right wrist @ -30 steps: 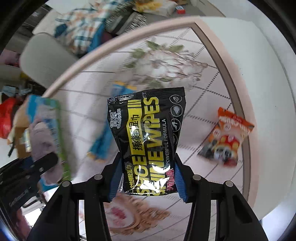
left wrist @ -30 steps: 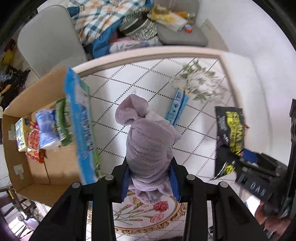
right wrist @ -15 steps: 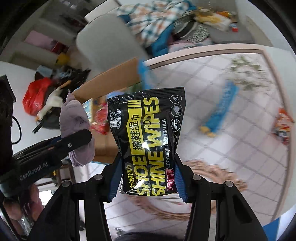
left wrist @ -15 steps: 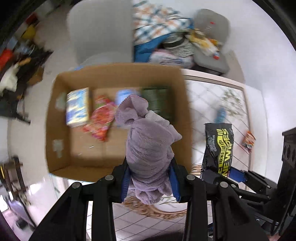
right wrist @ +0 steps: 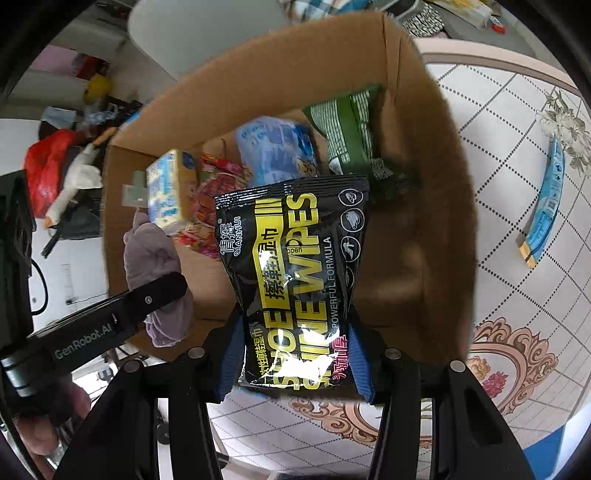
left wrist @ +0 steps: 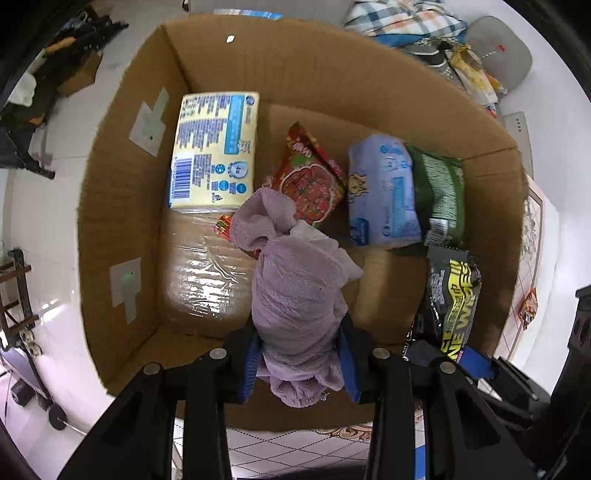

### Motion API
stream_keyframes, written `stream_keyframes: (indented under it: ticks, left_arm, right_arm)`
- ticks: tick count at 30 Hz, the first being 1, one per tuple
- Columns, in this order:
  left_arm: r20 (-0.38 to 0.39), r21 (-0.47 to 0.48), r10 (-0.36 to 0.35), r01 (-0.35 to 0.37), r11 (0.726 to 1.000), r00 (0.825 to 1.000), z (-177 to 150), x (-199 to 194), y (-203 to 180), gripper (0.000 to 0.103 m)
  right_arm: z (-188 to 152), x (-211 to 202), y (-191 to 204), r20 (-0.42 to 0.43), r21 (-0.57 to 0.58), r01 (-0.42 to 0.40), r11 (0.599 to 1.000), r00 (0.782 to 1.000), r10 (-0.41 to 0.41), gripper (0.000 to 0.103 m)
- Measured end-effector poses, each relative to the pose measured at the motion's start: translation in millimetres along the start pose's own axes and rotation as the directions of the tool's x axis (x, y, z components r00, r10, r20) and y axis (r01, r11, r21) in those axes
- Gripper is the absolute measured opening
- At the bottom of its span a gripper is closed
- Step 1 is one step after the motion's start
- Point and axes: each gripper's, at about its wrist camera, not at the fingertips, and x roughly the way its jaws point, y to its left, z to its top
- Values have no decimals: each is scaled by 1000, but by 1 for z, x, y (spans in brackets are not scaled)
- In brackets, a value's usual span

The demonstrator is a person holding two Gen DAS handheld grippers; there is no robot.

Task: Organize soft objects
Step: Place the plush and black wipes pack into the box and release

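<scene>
My left gripper [left wrist: 300, 360] is shut on a lilac cloth [left wrist: 295, 288] and holds it over the open cardboard box [left wrist: 122, 192]. My right gripper [right wrist: 293, 363] is shut on a black and yellow shoe wipes pack [right wrist: 295, 280], also held over the box [right wrist: 447, 206]; the pack shows at the right in the left wrist view [left wrist: 452, 299]. The cloth and left gripper show at the left in the right wrist view [right wrist: 155, 273]. In the box lie a yellow pack [left wrist: 214, 147], a red packet [left wrist: 310, 181], a pale blue pack [left wrist: 384, 195] and a green packet [left wrist: 441, 195].
The box stands at the edge of a tiled table [right wrist: 517, 155]. A blue tube [right wrist: 546, 199] lies on the table, and a small orange packet [left wrist: 528, 306] too. A grey chair [right wrist: 199, 33] and clutter stand behind the box.
Both grippers moved left from over the table to over the box and closer to it, still holding the cloth and the wipes pack.
</scene>
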Motion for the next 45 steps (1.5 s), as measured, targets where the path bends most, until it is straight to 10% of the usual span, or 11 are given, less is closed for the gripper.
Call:
stream_keyframes:
  ticks: [11, 31, 35, 45]
  left_arm:
    - [-84, -9, -12, 11, 1000, 996, 0, 19, -4, 48]
    - [202, 53, 76, -88, 995, 976, -66, -73, -16, 99]
    - [246, 66, 127, -147, 987, 961, -81, -74, -19, 101]
    - [337, 48, 131, -155, 987, 932, -120, -99, -19, 101]
  right_arm:
    - [10, 30, 16, -44, -58, 48, 997, 998, -51, 68]
    - [-32, -37, 15, 52, -141, 148, 979, 989, -142, 78]
    - [-45, -50, 16, 91, -156, 177, 972, 982, -164, 103]
    - [-85, -86, 18, 212, -183, 262, 948, 952, -222, 103]
